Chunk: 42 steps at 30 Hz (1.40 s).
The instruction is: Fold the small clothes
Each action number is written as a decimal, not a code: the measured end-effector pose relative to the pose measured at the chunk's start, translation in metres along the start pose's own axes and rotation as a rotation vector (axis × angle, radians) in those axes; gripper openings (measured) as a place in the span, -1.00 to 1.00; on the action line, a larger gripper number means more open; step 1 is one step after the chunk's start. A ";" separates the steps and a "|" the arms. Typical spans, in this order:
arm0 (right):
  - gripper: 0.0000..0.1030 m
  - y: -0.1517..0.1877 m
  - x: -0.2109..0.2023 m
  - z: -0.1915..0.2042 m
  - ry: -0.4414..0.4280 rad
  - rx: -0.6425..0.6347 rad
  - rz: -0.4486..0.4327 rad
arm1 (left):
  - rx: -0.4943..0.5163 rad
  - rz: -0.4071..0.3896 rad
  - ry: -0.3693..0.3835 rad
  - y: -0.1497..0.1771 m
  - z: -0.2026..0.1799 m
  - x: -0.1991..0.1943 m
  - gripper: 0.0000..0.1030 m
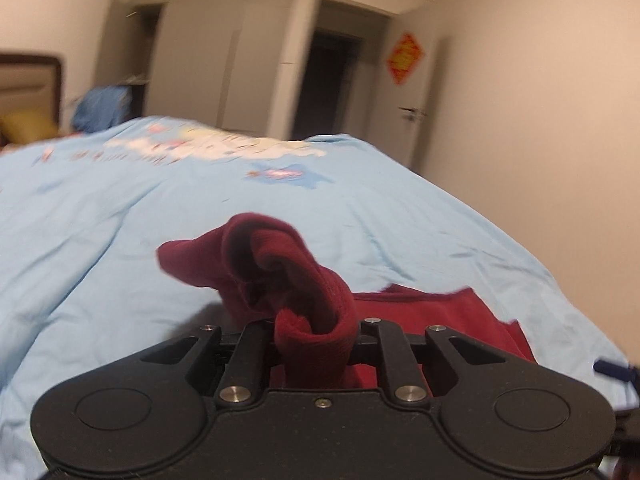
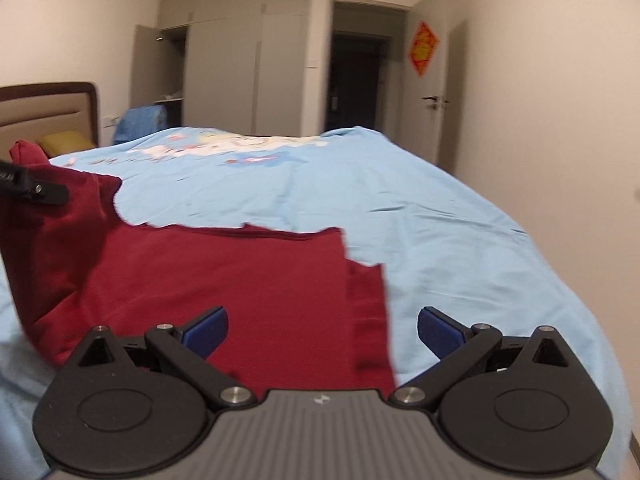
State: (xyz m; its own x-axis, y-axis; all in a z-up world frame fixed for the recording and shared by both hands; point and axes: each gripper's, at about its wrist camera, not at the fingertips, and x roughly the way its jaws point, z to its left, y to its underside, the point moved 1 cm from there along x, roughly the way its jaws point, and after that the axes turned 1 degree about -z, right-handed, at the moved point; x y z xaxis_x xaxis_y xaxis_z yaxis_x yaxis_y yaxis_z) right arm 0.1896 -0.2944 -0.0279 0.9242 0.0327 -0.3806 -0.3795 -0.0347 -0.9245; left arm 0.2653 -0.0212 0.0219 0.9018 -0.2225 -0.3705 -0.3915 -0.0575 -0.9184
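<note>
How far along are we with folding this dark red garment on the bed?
Partly done, it seems. The dark red garment lies mostly flat on the blue bedspread, with layered edges at its right side suggesting one fold. In hand: the left gripper is shut on a bunched, lifted end of it. The right gripper is open above the cloth, holding nothing. Left: lay that raised end over and flatten.

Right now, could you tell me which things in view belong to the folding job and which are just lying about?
Part of the job:
- dark red garment
- left gripper, shut on a bunched part of it
- right gripper, open over it
- light blue bedspread beneath

Just lying about:
- yellow pillow
- blue bundle by the wardrobe
- red door decoration
</note>
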 end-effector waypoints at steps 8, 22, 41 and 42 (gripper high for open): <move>1.00 0.004 -0.006 -0.037 0.099 0.063 0.008 | 0.332 0.087 0.171 0.020 -0.080 0.008 -0.69; 1.00 0.009 -0.001 -0.044 0.096 0.130 0.036 | 0.271 0.190 0.200 0.052 -0.087 0.006 0.00; 0.99 -0.012 0.023 -0.016 -0.251 0.210 0.081 | 0.271 0.148 0.195 0.064 -0.091 -0.029 -0.34; 0.99 -0.014 0.027 -0.014 -0.278 0.222 0.087 | 0.269 0.149 0.197 0.064 -0.091 -0.030 -0.38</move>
State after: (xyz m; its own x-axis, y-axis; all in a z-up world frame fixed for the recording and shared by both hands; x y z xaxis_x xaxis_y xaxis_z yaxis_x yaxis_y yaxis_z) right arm 0.2201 -0.3071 -0.0248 0.8527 0.3101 -0.4203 -0.4841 0.1672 -0.8589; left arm 0.1967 -0.1068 -0.0137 0.7756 -0.3938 -0.4933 -0.4301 0.2424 -0.8696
